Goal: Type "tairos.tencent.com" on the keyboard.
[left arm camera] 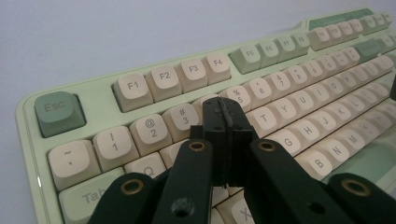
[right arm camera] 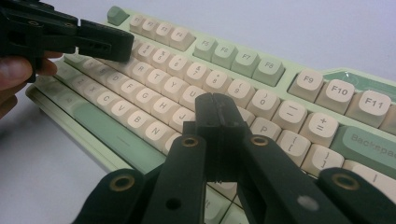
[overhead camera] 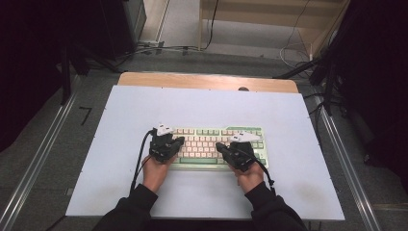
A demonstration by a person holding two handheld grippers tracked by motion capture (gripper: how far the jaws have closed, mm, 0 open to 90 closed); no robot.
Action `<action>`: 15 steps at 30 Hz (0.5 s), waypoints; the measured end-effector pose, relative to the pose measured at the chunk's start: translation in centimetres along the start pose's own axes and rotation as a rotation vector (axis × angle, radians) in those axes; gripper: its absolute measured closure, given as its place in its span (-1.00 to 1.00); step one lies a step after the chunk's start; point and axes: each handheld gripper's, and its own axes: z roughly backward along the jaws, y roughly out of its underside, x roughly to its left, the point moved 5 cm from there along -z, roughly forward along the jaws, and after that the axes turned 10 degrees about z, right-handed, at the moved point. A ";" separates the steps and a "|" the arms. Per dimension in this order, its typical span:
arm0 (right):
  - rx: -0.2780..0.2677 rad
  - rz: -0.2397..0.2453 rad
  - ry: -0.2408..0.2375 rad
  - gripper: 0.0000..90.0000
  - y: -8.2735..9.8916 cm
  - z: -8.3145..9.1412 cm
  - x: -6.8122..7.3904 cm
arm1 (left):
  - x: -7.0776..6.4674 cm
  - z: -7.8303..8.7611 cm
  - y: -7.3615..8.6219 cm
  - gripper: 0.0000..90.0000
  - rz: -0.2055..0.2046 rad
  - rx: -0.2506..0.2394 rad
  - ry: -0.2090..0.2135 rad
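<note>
Both hands angle inward over the keyboard (overhead camera: 214, 147): left gripper (left arm camera: 223, 114) and right gripper (right arm camera: 215, 112) are each closed, empty, tips above the keys; bare bench (overhead camera: 144, 110) lies all around.

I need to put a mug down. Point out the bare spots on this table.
The white mat lies bare between the keyboard and the table's far wooden edge, and also left and right of the keyboard. The near middle is crowded: the left gripper and right gripper sit over the keys.
</note>
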 end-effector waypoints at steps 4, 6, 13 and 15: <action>0.000 0.002 0.000 0.95 0.0 0.0 0.0 | 0.0 -0.1 0.1 1.00 -0.003 0.002 -0.002; 0.003 0.002 0.000 0.95 0.0 0.0 0.0 | 0.0 -0.3 0.2 1.00 -0.010 0.018 -0.004; 0.001 0.001 -0.001 0.95 0.0 0.0 0.1 | -0.3 0.4 -0.1 1.00 0.002 -0.011 0.017; 0.001 0.002 -0.002 0.95 0.0 0.0 0.1 | -0.4 0.5 -0.1 1.00 0.006 -0.016 0.021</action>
